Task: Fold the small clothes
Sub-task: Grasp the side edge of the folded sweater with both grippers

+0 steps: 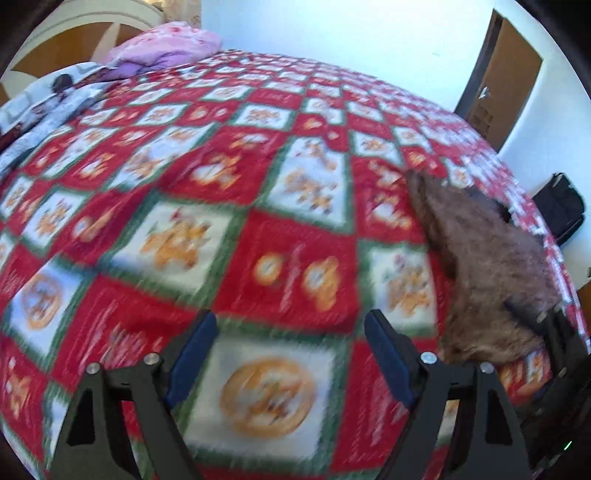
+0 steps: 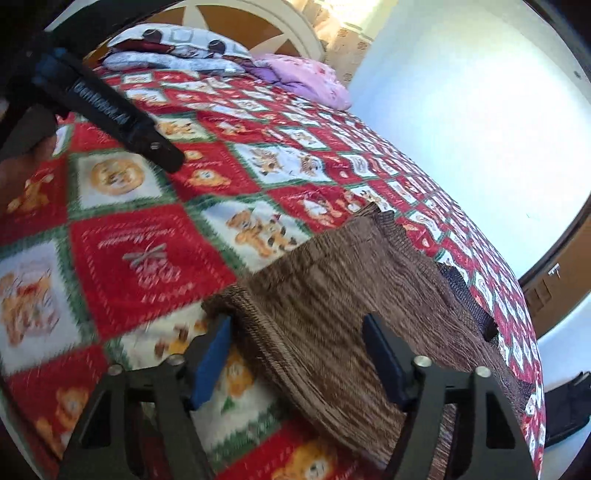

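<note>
- Your right gripper [image 2: 297, 354] sits at the bottom centre of its view with the jaws spread wide, holding nothing; the brown knitted garment [image 2: 332, 295] lies between and under the blue pads [image 2: 210, 363], so a bite on its near edge looks likely to be the next move.
- Your left gripper [image 1: 290, 356] is likewise agape and empty at the bottom of its view, hovering over bare quilt [image 1: 221, 240]; it seems held clear until the right side has cloth.
- The garment lies mostly flat on the quilt, lower centre to right in the right view and at the right edge in the left view. Its near left edge [image 2: 236, 299] is doubled into a thick roll, probably a fold already made or a bunched hem; I cannot tell which.
- A dark strip [image 2: 469, 295] shows at the garment's far right border; whether it is lining or a separate item is unclear.
- In the right view, the other tool's body [image 2: 118, 118] crosses the upper left above the quilt, well apart from the garment.
- Nothing on the quilt blocks the fold; its pile may drag on the knit.
- Farthest off: pillows [image 2: 177, 48] and a pink bundle [image 2: 306, 79] at the headboard [image 2: 236, 14], and a door [image 1: 506, 74] at upper right of the left view.
</note>
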Available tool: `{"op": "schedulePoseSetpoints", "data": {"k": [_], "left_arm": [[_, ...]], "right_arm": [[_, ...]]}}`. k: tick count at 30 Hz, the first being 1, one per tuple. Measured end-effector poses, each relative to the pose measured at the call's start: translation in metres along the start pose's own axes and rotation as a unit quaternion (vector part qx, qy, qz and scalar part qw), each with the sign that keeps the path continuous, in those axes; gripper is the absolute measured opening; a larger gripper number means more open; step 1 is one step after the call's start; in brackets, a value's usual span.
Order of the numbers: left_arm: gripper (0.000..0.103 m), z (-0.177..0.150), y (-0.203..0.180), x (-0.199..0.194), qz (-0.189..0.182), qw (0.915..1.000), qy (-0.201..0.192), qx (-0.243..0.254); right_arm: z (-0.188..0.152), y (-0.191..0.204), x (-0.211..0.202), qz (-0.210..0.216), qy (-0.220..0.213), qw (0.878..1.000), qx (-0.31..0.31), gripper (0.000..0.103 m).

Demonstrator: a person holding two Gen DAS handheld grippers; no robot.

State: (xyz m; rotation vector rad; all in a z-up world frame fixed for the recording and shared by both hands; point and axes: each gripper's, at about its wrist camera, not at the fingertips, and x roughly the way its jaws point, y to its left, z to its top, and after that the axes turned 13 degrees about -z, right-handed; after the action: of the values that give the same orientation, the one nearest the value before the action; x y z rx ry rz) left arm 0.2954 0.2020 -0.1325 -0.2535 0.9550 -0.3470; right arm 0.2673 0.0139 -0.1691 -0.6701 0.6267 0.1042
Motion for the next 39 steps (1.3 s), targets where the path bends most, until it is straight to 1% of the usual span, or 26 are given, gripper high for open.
{"op": "schedulePoseSetpoints", "data": {"k": [1,2,3,4,6,9,11,12,13,14,15,20,23,24,25,26,27,28,29,31,32,35,39], "left_arm": [[0.085,0.006,-0.004,0.002,-0.010,0.9999,-0.005,0.002],[0.085,0.015,-0.010,0.006,-0.021,0.9997,-0.010,0.009],[0.085,0.019,-0.015,0.009,-0.028,0.9994,-0.011,0.016],[0.085,0.025,-0.021,0.013,-0.040,0.9988,-0.010,0.024],[0.085,0.036,-0.035,0.025,-0.069,0.9969,-0.007,0.038],[0.085,0.053,-0.055,0.052,-0.109,0.9925,0.020,0.051],[0.085,0.061,-0.066,0.069,-0.116,0.9907,0.038,0.060],[0.085,0.065,-0.070,0.076,-0.115,0.9904,0.041,0.064],[0.085,0.071,-0.074,0.087,-0.111,0.9903,0.045,0.069],[0.085,0.074,-0.075,0.094,-0.108,0.9903,0.051,0.070],[0.085,0.077,-0.076,0.101,-0.107,0.9902,0.056,0.069],[0.085,0.085,-0.084,0.128,-0.118,0.9881,0.075,0.064],[0.085,0.088,-0.096,0.139,-0.112,0.9873,0.076,0.084],[0.084,0.090,-0.097,0.142,-0.110,0.9875,0.073,0.086],[0.083,0.092,-0.097,0.144,-0.112,0.9877,0.069,0.084],[0.082,0.094,-0.097,0.146,-0.116,0.9879,0.065,0.081],[0.070,0.096,-0.096,0.147,-0.118,0.9879,0.061,0.080],[0.046,0.097,-0.095,0.146,-0.122,0.9876,0.057,0.081],[0.036,0.098,-0.093,0.146,-0.141,0.9855,0.060,0.074],[0.018,0.100,-0.092,0.145,-0.149,0.9854,0.053,0.063],[0.011,0.101,-0.093,0.142,-0.153,0.9848,0.051,0.065],[0.012,0.104,-0.094,0.137,-0.161,0.9847,0.044,0.052],[0.012,0.104,-0.104,0.130,-0.158,0.9854,0.030,0.057]], "right_arm": [[0.000,0.000,0.000,0.003,0.000,1.000,0.003,0.048],[-0.002,0.001,-0.001,0.005,-0.001,1.000,0.004,0.042],[-0.003,0.002,-0.003,0.007,-0.003,1.000,0.003,0.031],[-0.004,0.003,-0.004,0.007,-0.004,1.000,0.002,0.025],[-0.006,0.003,-0.005,0.006,-0.004,1.000,0.001,0.020],[-0.007,0.001,-0.006,0.005,-0.004,1.000,0.005,0.020],[-0.007,0.003,-0.006,0.007,-0.003,1.000,0.000,0.021],[-0.007,0.005,-0.008,0.004,-0.002,1.000,-0.007,0.026],[-0.008,0.007,-0.010,0.002,-0.002,1.000,-0.013,0.040],[-0.010,0.008,-0.012,0.004,0.002,1.000,-0.015,0.048],[-0.013,0.008,-0.015,0.000,0.001,1.000,-0.015,0.050],[-0.017,0.004,-0.014,0.012,-0.010,1.000,-0.014,0.050],[-0.011,0.002,-0.005,0.010,-0.007,1.000,-0.006,0.050],[-0.008,0.001,-0.003,0.010,-0.007,1.000,-0.004,0.043],[-0.007,0.001,0.000,0.008,-0.005,1.000,-0.004,0.027],[-0.006,0.001,0.002,0.006,-0.003,1.000,-0.005,0.019],[-0.007,0.000,0.003,0.006,-0.002,1.000,-0.003,0.011],[-0.007,-0.002,0.002,0.010,-0.002,1.000,0.000,0.010],[-0.008,-0.004,0.001,0.011,-0.003,1.000,0.002,0.009],[-0.012,-0.010,-0.003,0.008,-0.008,1.000,0.008,0.009],[-0.013,-0.014,-0.005,0.007,-0.008,1.000,0.010,0.009],[-0.018,-0.027,-0.009,0.002,-0.006,1.000,0.019,0.009],[-0.025,-0.053,-0.019,-0.009,-0.010,0.999,0.049,0.009]]}}
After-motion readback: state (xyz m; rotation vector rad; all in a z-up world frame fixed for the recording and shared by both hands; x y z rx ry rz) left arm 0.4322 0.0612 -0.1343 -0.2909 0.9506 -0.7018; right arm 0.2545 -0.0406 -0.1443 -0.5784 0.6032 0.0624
